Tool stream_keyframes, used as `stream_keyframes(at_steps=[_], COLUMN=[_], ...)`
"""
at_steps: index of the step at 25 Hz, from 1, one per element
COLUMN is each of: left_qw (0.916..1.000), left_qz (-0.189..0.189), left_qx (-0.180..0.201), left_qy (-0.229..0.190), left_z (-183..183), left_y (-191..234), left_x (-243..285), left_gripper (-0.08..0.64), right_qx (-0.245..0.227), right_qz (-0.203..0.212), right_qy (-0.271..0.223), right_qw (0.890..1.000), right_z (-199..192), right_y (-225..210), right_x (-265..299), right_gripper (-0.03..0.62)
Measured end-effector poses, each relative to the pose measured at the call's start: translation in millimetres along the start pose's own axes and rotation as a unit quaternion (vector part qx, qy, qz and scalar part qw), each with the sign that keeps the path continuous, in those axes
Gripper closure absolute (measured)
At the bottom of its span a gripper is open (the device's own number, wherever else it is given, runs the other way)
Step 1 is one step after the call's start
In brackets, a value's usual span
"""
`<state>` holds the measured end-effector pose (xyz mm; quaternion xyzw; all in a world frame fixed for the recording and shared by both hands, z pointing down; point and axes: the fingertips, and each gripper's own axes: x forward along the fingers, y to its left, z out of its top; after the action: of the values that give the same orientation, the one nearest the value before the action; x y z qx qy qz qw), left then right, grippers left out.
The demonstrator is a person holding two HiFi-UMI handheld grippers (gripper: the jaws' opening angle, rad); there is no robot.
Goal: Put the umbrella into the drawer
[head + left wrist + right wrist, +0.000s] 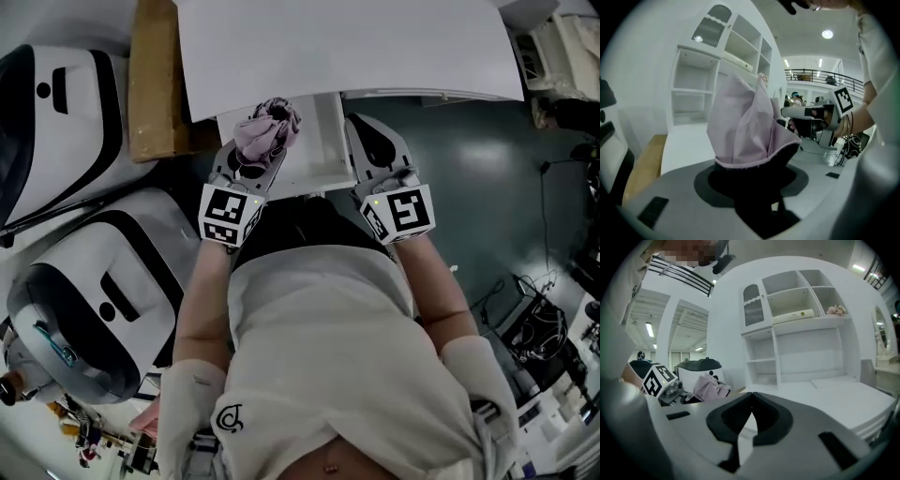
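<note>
A folded pink umbrella sticks up out of my left gripper, whose jaws are shut on its dark lower end. In the left gripper view the pink cloth rises straight out of the black pads. The umbrella hangs over the left part of the open white drawer, which juts out from under the white desk top. My right gripper is at the drawer's right side with nothing in it. Its black pads meet at the tips. It sees the umbrella to its left.
Two white and black rounded machines stand at the left. A brown board leans by the desk's left edge. White shelves rise behind the desk top. Cables and gear lie on the dark floor at the right.
</note>
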<state>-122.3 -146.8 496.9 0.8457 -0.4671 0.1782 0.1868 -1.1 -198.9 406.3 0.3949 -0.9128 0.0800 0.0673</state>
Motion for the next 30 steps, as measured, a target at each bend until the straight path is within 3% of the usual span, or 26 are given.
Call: stream_keyframes(at_steps=[7, 15, 30], left_qw=[0.9932, 0.9808, 0.9521], left_qz=[-0.071, -0.108, -0.089], left_qx=[-0.02, -0.022, -0.069], left_qy=[0.09, 0.161, 0.284], left_z=[-62, -122, -221], left_y=[-1, 1, 21], left_x=[55, 104, 160], left_gripper=[0.336, 0.336, 0.334], right_qx=[0.029, 0.006, 0.061], right_qz=[-0.052, -0.074, -0.108], right_qy=[0.024, 0.026, 0.057], right_qw=[0.998, 0.997, 0.991], right_z=[-31, -49, -110], right_y=[-6, -14, -41], right_x=[7, 23, 36], right_gripper=[0.586, 0.587, 0.588])
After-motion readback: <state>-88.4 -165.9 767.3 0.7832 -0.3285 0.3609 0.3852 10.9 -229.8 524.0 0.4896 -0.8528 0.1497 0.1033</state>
